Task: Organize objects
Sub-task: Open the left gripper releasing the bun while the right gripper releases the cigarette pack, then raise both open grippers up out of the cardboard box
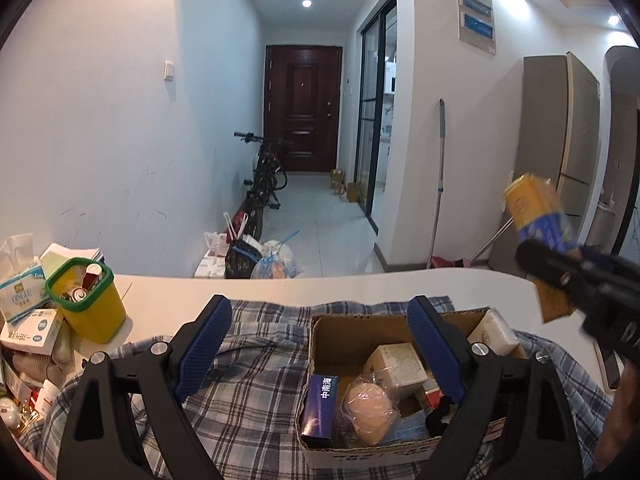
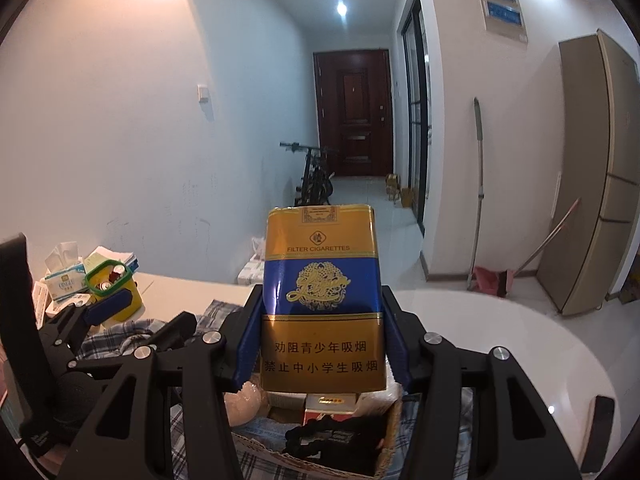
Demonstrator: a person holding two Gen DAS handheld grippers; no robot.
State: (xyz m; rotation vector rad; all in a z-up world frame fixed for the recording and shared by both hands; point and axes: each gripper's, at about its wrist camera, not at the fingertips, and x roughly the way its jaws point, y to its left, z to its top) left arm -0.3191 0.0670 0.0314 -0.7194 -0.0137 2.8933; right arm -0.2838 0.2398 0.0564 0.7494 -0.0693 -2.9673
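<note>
**Two grippers over the box, one holding a cigarette pack**

Two grippers work above a cardboard box (image 1: 320,332) that sits on a plaid cloth (image 1: 256,384) spread over a white table (image 1: 280,288). In the right wrist view, the right gripper (image 2: 320,344) is clamped on a gold and blue cigarette pack (image 2: 322,300): its blue pads press on the pack's two side edges at about 9 and 3 o'clock, and the pack stands upright between them, its top rising toward 12 o'clock well past the fingertips. Directly under the pack lies the open box, with a red carton and a black strap visible inside.

In the left wrist view, the left gripper (image 1: 320,344) has its jaws spread wide with nothing between the pads; the left finger stands over the cloth, and the right finger overlaps the box. Inside the box are a blue carton (image 1: 320,404) at 6 o'clock, a pink item in clear wrap (image 1: 370,410) just beside it, and a beige carton (image 1: 396,364) behind. At 3 o'clock in this view the right gripper appears blurred, carrying the same pack above the table's far edge.

Farther out at 9 o'clock stand a yellow tub with a green rim (image 1: 86,300), tissue packs (image 1: 20,292) and other clutter. Beyond the table at 12 o'clock lie tied bags (image 1: 260,260) on the floor, then a bicycle (image 1: 264,176) along the wall and a dark wooden door (image 1: 304,108) at the corridor's end. A mop (image 1: 440,184) and a fridge (image 1: 560,152) stand toward 2 o'clock.
</note>
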